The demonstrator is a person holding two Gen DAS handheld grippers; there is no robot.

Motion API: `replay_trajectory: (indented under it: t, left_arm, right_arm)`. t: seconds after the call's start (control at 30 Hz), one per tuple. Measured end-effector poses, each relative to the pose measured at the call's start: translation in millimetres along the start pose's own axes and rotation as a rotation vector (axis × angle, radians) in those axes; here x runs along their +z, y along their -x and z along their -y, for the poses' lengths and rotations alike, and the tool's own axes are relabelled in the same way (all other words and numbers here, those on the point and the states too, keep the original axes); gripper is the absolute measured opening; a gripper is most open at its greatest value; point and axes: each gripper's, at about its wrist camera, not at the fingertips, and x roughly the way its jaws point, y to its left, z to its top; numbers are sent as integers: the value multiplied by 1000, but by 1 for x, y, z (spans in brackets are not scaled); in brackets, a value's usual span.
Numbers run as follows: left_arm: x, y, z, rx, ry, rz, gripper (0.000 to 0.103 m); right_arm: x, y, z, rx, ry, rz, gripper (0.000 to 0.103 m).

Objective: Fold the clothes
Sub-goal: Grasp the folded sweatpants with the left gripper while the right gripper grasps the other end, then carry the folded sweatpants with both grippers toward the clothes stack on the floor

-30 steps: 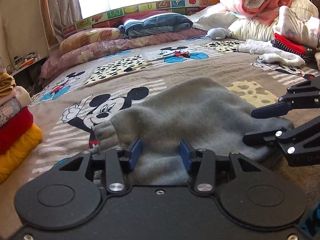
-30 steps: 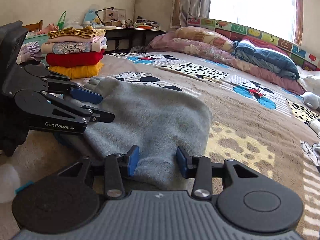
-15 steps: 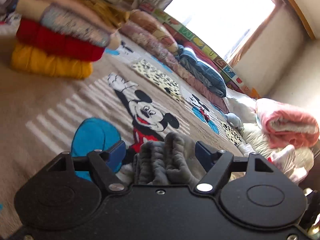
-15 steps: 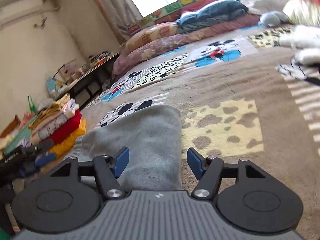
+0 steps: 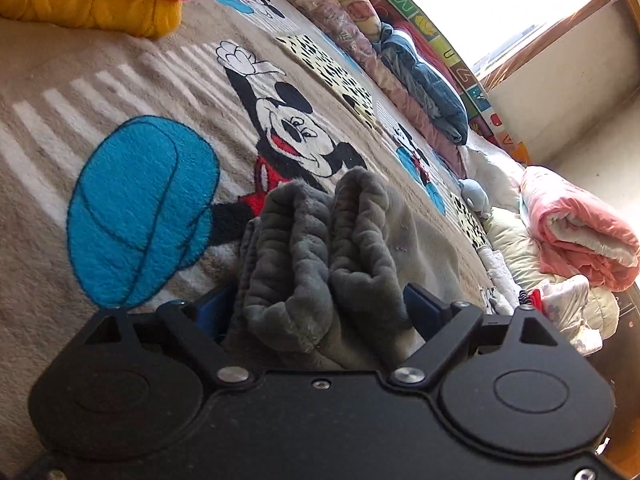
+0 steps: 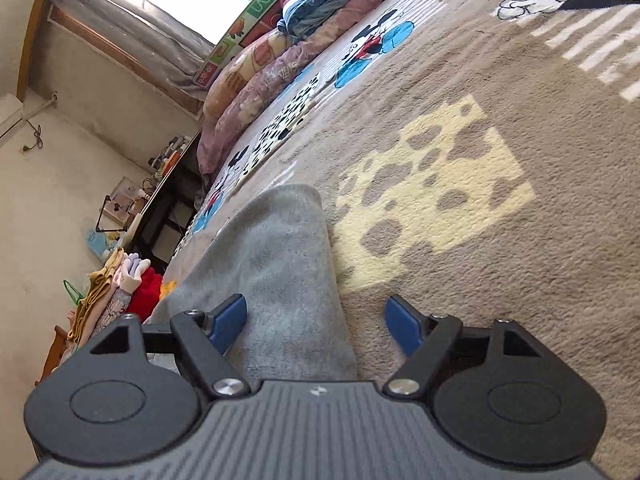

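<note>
The left gripper [image 5: 320,304] has its jaws spread wide around a bunched edge of the grey fleece garment [image 5: 320,248], not pinching it. The right gripper [image 6: 316,320] also gapes, one jaw over the garment's flat end, on the cartoon-mouse bed blanket [image 6: 500,240].

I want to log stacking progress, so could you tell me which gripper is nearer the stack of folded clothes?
Left. The left gripper has the yellow bottom layer of the stack of folded clothes just ahead; from the right gripper it sits farther off, leftward.
</note>
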Motion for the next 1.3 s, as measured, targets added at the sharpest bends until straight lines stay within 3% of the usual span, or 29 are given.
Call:
replay_trajectory:
  t: [0.1,0.13,0.2,0.23,0.27,0.43,0.57,0.63,0.7,0.77,0.83,0.93,1.07,1.2,1.3]
  left_arm:
    - [0,-5,1,20,13,18,88]
    - [0,-5,2,30,8,24,78]
    - [-2,-5,2,37,5,36,72]
    - [-3,-4,1,34,7,44,66]
    - [-3,-2,1,34,4,51,64]
    - [-3,23,2,-15,21,94,46]
    - [-2,56,-6,-74,92,112,45]
    - [-7,59,-18,-59,124,68,52]
    - [-10,58,-29,-49,149,41,64]
    - [-14,57,-39,-40,174,14,66]
    - [-12,64,-38,-35,152,37,78]
    - [-12,63,-41,-51,180,33,80]
    - [-17,46,-27,-61,150,29,77]
    - [-26,36,-17,-33,113,70,58]
    - [-23,44,-20,-82,134,94,49]
  right_arm:
    - [1,-6,-5,1,13,-11,78]
    - [1,-9,-6,2,17,-15,78]
    - [2,-13,-9,3,25,-22,79]
    - [2,-15,-11,3,30,-26,75]
    - [1,-15,-12,12,31,-29,52]
    - [-5,-2,-23,87,0,-18,42]
    - [-7,21,-42,143,-8,-18,39]
    - [-10,28,-46,142,-7,-26,44]
    - [-16,28,-38,128,-30,-28,77]
    - [-21,28,-29,115,-52,-30,78]
    - [-27,28,-21,101,-75,-31,79]
    - [-35,28,-8,81,-108,-33,80]
    - [-45,19,-19,71,-51,-66,79]
    - [-49,16,-27,78,-41,-67,62]
    - [-47,22,-31,110,-49,-54,55]
